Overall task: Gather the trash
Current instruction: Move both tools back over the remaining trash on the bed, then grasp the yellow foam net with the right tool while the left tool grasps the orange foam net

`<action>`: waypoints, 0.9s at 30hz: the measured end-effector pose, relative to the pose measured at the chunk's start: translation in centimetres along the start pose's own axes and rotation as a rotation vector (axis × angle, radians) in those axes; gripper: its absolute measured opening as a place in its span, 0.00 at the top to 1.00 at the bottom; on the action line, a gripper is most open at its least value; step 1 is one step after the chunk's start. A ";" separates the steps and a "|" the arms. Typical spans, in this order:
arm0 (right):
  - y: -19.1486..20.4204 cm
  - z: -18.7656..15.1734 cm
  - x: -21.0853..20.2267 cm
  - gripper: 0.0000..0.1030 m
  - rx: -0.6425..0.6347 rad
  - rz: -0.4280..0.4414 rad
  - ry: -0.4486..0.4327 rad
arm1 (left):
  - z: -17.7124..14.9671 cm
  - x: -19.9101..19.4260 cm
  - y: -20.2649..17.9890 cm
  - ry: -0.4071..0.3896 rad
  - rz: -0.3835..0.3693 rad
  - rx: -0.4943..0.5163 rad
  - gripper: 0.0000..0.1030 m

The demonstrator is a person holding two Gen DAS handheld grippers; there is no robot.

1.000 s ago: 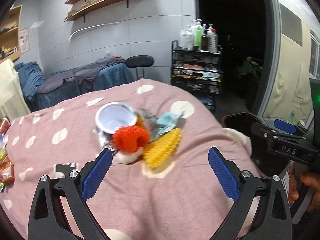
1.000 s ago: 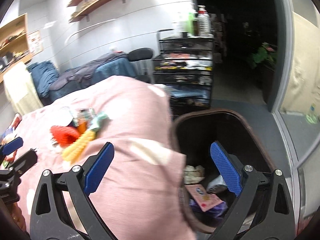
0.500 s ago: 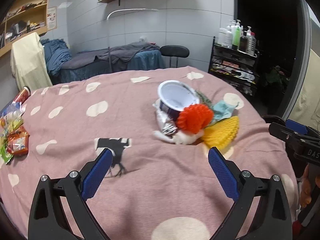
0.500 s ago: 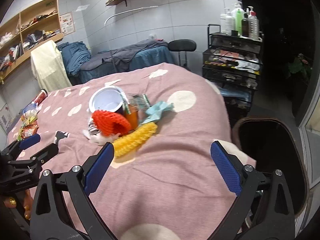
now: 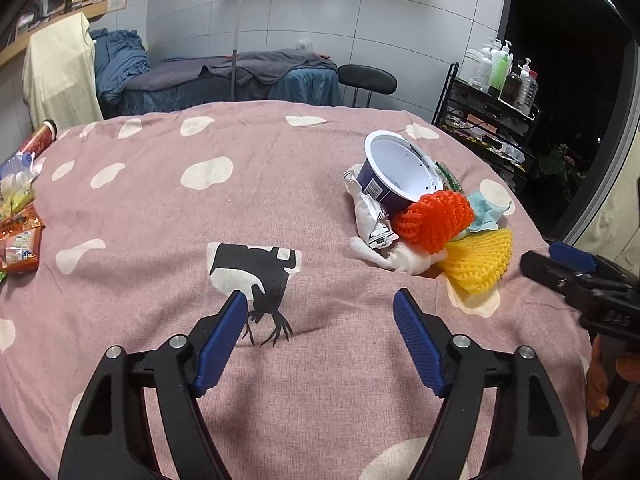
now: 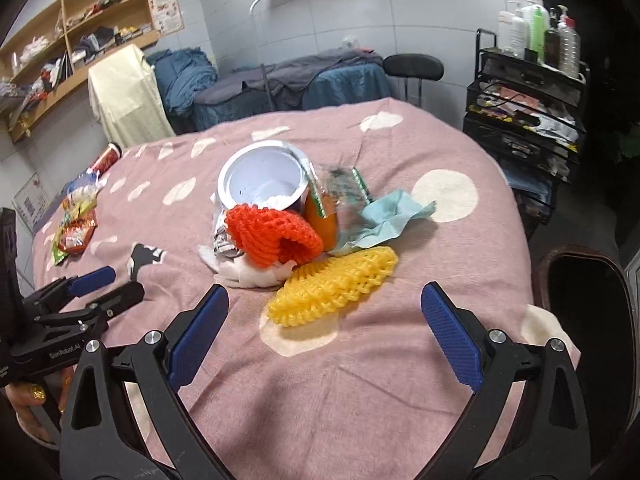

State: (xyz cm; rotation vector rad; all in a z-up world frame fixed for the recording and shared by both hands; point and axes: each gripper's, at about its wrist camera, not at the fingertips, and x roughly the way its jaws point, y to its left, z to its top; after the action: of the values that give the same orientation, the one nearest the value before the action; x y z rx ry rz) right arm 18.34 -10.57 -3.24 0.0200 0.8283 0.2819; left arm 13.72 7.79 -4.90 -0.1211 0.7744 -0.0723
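We seem to be in a treatment or massage room: a draped treatment bed (image 6: 288, 80) against a white tiled wall (image 5: 400, 20), a black trolley (image 6: 524, 116) topped with pump bottles (image 6: 536, 28), and wooden shelves (image 6: 60, 36) of folded linens.

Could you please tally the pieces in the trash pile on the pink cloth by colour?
Orange foam net: 1
Yellow foam net: 1
White cup: 1
Light-blue tissue: 1
White tissue: 1
Silver wrapper: 1
Total: 6 that I can tell apart
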 end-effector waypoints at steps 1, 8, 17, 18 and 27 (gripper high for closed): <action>-0.1 0.2 0.9 0.15 0.002 -0.010 0.035 | 0.0 0.1 0.0 0.003 -0.007 -0.001 0.30; -1.1 0.6 3.9 0.63 0.058 0.089 0.140 | 0.5 0.8 -1.5 0.016 -0.036 0.030 0.32; -1.0 -0.1 1.0 0.86 0.051 0.046 0.047 | 2.7 2.8 -5.3 0.042 -0.085 0.121 0.32; -1.0 -0.3 0.5 0.86 0.050 0.039 0.035 | 3.0 3.3 -5.9 0.056 -0.097 0.133 0.32; -3.0 -2.0 -2.8 0.87 0.098 0.009 -0.016 | 5.0 7.6 -8.9 0.115 -0.070 0.168 0.40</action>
State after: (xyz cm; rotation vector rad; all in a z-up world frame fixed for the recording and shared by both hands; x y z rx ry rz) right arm 15.80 -14.36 -2.98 0.1172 0.8259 0.2491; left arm 22.47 -1.49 -5.43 0.0157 0.8752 -0.2120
